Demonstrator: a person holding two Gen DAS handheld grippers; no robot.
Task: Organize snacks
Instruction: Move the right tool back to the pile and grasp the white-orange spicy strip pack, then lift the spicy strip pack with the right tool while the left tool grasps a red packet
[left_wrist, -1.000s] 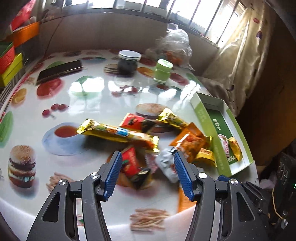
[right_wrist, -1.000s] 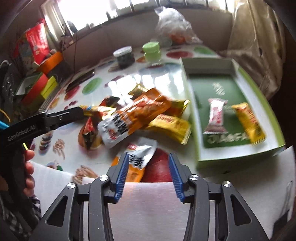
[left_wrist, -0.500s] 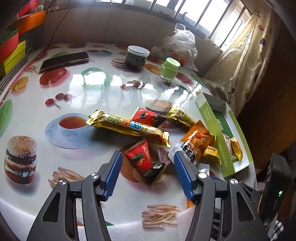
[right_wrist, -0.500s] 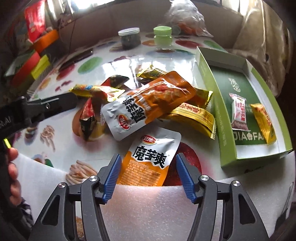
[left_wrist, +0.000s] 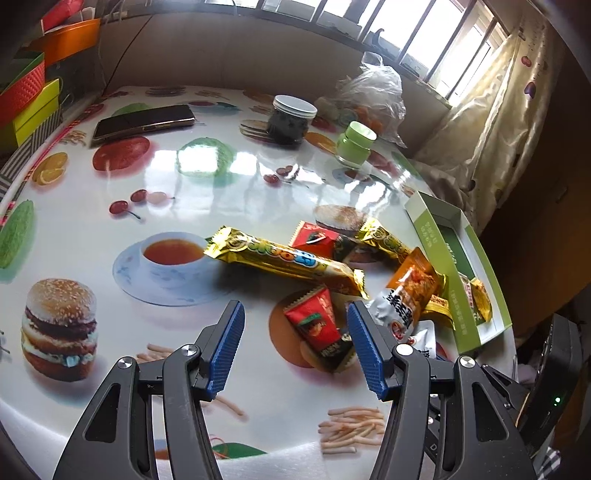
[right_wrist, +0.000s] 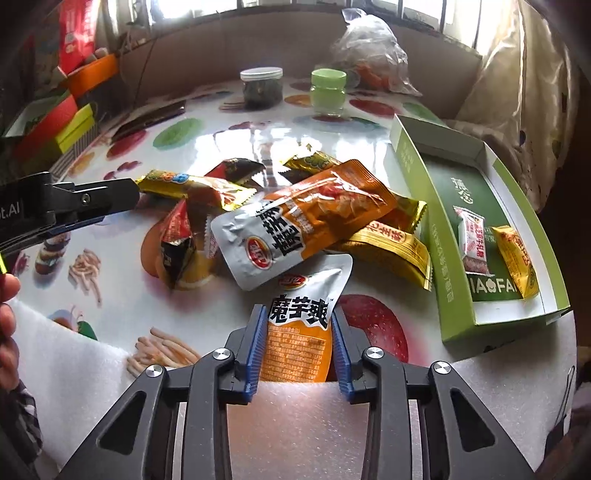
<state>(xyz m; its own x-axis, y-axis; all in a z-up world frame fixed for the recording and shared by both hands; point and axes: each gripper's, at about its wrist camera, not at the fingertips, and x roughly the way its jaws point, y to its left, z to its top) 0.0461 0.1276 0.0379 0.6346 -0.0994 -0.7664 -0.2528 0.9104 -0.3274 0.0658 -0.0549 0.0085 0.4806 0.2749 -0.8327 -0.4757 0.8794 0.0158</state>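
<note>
Nearest in the right wrist view, the right gripper (right_wrist: 298, 343) is closing on a white-and-orange pouch (right_wrist: 303, 325) that lies at the near edge of the tabletop (right_wrist: 229, 125), its lower end between the blue pads. The pads stand at the pouch's two sides; whether they press it yet I cannot tell. Just beyond it sits the pile: a bigger orange pouch (right_wrist: 314, 218) lies on top of yellow packets (right_wrist: 391, 251), with a red triangular sachet (right_wrist: 177, 236) to its left and a long gold bar (right_wrist: 192, 186) behind that.

The left gripper (left_wrist: 295, 345) hovers over the same pile from the other side, spread wide and holding nothing; the red sachet (left_wrist: 317, 325) lies on the tabletop beyond its pads.

To the right of the pile is the green tray (right_wrist: 413, 177), already holding a white-and-red sweet (right_wrist: 472, 240) and a small yellow packet (right_wrist: 515, 258). Farther back stand a dark jar (right_wrist: 261, 88), a green jar (right_wrist: 328, 92) and a plastic bag (right_wrist: 369, 51).

The step in hand looks like the pick of the near pouch, with most snacks not yet sorted. The next move would call for a firm pinch, a lift clear of the bigger pouch whose end overlaps it, then a carry rightward over the tray's near wall to the bare green floor.
</note>
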